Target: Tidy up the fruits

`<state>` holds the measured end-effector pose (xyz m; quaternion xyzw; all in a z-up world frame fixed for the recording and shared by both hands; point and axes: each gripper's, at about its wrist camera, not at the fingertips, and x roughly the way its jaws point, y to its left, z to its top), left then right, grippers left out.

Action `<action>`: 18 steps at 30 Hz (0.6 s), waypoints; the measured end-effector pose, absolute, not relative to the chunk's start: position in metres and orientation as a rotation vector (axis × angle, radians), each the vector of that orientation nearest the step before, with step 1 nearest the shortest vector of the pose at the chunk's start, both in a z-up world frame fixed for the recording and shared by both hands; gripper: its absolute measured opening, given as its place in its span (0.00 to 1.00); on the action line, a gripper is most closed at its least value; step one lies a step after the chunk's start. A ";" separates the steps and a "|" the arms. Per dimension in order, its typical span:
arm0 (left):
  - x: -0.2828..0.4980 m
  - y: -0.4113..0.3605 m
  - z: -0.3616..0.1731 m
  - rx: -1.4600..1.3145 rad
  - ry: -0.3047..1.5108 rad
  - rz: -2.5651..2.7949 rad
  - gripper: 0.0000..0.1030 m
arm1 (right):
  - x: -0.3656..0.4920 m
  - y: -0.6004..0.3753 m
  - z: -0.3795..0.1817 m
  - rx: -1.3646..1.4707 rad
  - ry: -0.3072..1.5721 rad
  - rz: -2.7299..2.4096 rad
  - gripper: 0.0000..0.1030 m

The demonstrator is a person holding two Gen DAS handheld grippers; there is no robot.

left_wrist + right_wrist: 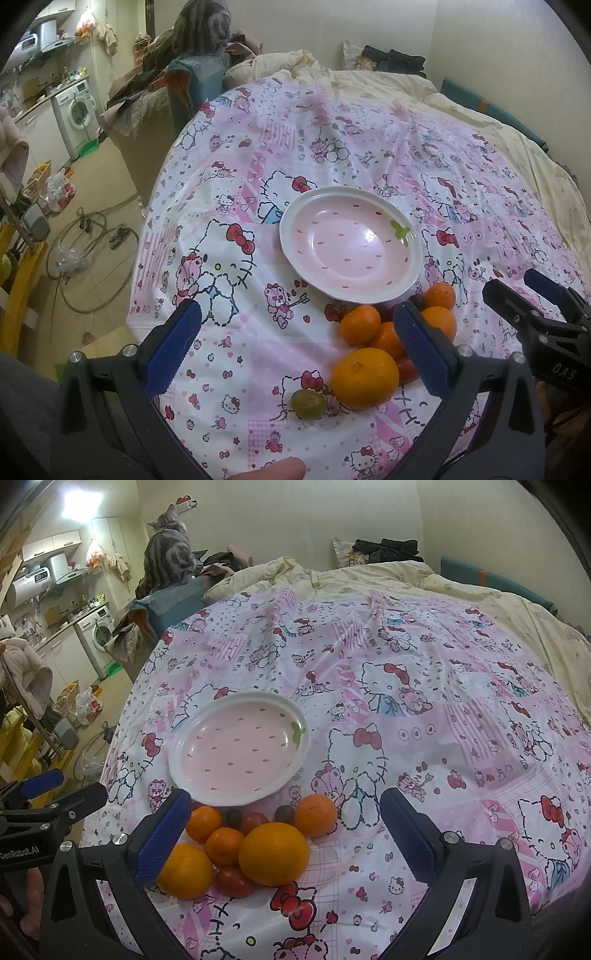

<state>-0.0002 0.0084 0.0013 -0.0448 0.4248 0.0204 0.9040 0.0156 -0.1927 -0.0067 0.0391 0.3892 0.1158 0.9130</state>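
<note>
A pink strawberry-print plate (349,242) (240,747) lies empty on the Hello Kitty cloth. In front of it sits a cluster of fruit: several oranges, the largest (365,377) (273,853) nearest me, red cherry tomatoes (235,881), dark grapes (284,813), and a green fruit (308,404) apart at the near side. My left gripper (295,325) is open and empty, its right finger (421,347) over the cluster. My right gripper (284,816) is open and empty above the fruit; it shows in the left wrist view (517,291).
The cloth (424,701) covers a bed with a cream quilt (480,587) behind. A tabby cat (168,554) sits on clothes at the bed's far left. The floor at left holds hoses (85,236), bags and a washing machine (75,110).
</note>
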 end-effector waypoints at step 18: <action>-0.001 0.011 0.001 -0.089 0.875 0.044 1.00 | 0.017 -0.197 -0.008 0.086 0.807 0.236 1.00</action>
